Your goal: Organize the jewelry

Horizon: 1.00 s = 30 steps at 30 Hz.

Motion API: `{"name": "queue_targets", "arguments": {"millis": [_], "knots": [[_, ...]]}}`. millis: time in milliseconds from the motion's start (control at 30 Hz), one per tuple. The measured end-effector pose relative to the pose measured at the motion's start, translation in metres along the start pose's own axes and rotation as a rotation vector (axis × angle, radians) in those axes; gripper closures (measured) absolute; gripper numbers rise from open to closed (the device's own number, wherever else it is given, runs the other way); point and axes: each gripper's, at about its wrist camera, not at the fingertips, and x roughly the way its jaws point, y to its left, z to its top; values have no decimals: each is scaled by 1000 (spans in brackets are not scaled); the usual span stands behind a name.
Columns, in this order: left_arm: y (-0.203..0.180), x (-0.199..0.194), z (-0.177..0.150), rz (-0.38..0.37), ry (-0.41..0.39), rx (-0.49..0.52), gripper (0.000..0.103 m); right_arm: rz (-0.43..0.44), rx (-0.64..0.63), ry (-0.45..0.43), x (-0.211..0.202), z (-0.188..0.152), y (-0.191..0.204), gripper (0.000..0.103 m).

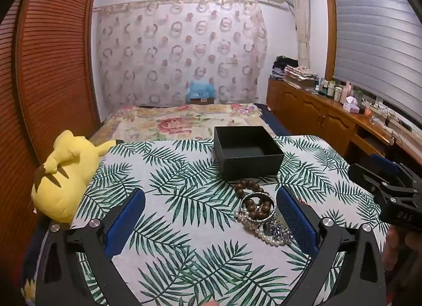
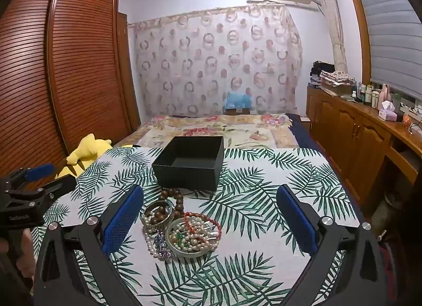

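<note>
Both my grippers, left (image 1: pixel 211 216) and right (image 2: pixel 211 216), had fingers spread wide, holding nothing. Jewelry pile (image 2: pixel 179 229) lay on the counter (image 2: pixel 263 227), stretching toward the black box (image 2: pixel 190 166).

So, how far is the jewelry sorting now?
Nothing looks done: the black box is empty. Nothing is in hand either; the left tongs and right tongs are open above the table. The whole pile is left: wooden beads, silver bangle, pearl strand and red bracelet.
</note>
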Motion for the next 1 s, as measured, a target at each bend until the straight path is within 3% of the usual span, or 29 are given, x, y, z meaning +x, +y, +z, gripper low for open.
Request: {"name": "queue_targets", "arguments": {"millis": [1000], "knots": [[1,-3,0,2,-8,-2,6,0,-3,-11,-2,1,1,2]]}}
